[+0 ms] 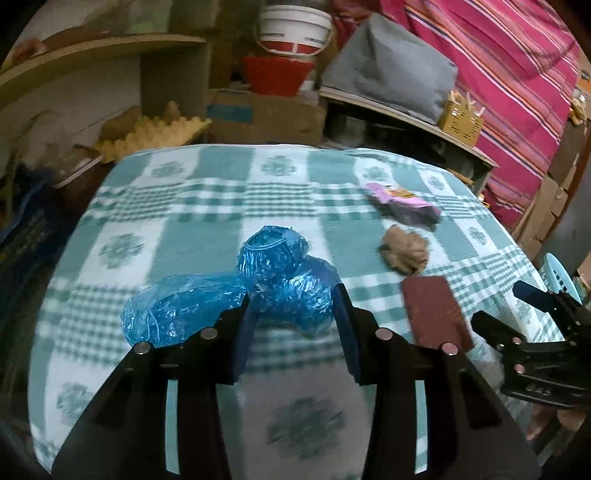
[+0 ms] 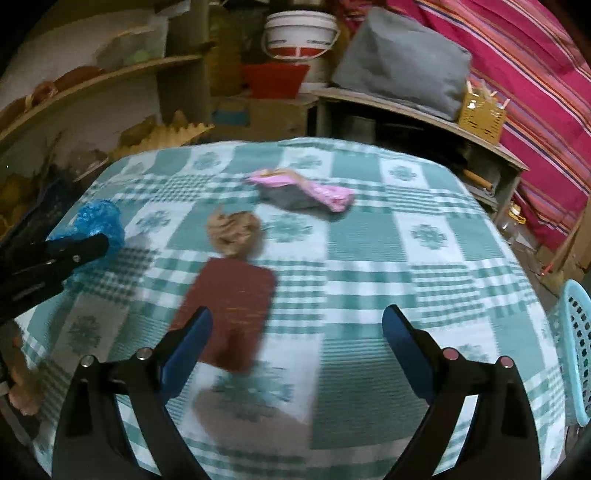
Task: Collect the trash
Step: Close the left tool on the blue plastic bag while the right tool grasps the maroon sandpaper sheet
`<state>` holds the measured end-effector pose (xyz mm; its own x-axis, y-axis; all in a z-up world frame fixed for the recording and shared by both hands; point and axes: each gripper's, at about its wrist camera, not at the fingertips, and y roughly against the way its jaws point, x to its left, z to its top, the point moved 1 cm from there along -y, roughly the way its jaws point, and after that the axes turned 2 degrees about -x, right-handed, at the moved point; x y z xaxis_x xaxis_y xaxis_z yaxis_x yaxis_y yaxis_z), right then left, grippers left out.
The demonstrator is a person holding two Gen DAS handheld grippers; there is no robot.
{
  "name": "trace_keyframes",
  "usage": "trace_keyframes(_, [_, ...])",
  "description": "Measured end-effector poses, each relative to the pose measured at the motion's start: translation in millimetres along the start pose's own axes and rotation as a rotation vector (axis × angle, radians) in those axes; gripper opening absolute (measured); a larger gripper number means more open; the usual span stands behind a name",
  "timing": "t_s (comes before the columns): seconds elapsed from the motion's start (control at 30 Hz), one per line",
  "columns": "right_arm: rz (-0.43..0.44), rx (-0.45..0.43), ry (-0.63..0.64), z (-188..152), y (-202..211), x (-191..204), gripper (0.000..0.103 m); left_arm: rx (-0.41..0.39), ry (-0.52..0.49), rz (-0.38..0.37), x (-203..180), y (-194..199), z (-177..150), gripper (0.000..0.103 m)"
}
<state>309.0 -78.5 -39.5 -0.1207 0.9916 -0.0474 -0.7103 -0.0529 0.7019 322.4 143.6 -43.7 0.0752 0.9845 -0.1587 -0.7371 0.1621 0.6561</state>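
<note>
Crumpled blue plastic point(image 1: 266, 284) lies on the green checked tablecloth point(image 1: 207, 206). My left gripper point(image 1: 295, 299) is open, its fingers on either side of the plastic's near end. A brown crumpled paper ball point(image 1: 404, 253), a pink wrapper point(image 1: 402, 203) and a dark red flat card point(image 1: 434, 314) lie to the right. My right gripper point(image 2: 297, 319) is open and empty above the cloth, with the red card point(image 2: 229, 310) by its left finger. The paper ball point(image 2: 234, 232), pink wrapper point(image 2: 306, 192) and blue plastic point(image 2: 98, 221) lie beyond. The right gripper also shows in the left wrist view point(image 1: 517, 306).
A light blue perforated basket point(image 2: 576, 343) stands off the table's right edge. Behind the table are shelves, a white bucket point(image 1: 293, 26), a red tub point(image 1: 277, 74), a grey cushion point(image 1: 391, 70) and egg trays point(image 1: 155, 134). A pink striped cloth point(image 1: 517, 74) hangs at right.
</note>
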Motion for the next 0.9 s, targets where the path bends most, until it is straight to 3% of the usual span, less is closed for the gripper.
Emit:
trace_keyframes(0.2, [0.014,0.049,0.03,-1,-18,38,0.091,-0.026,0.05,0.041,33,21,-6,0.04])
trace_keyframes(0.33, [-0.03,0.093,0.059,0,-34,55,0.091,-0.041,0.082,0.059,48,29,-8,0.04])
trace_keyframes(0.57, [-0.041,0.105,0.064,5,-40,58,0.09,-0.048,0.093,0.076,54,30,-8,0.04])
trace_keyframes(0.67, [-0.001,0.106,0.051,5,-40,56,0.081,-0.054,0.092,0.077,54,30,-7,0.04])
trace_keyframes(0.77, [0.011,0.106,0.048,7,-40,55,0.065,-0.055,0.09,0.079,52,29,-6,0.04])
trace_keyframes(0.9, [0.037,0.107,0.048,6,-39,50,0.064,-0.051,0.077,0.087,47,26,-6,0.04])
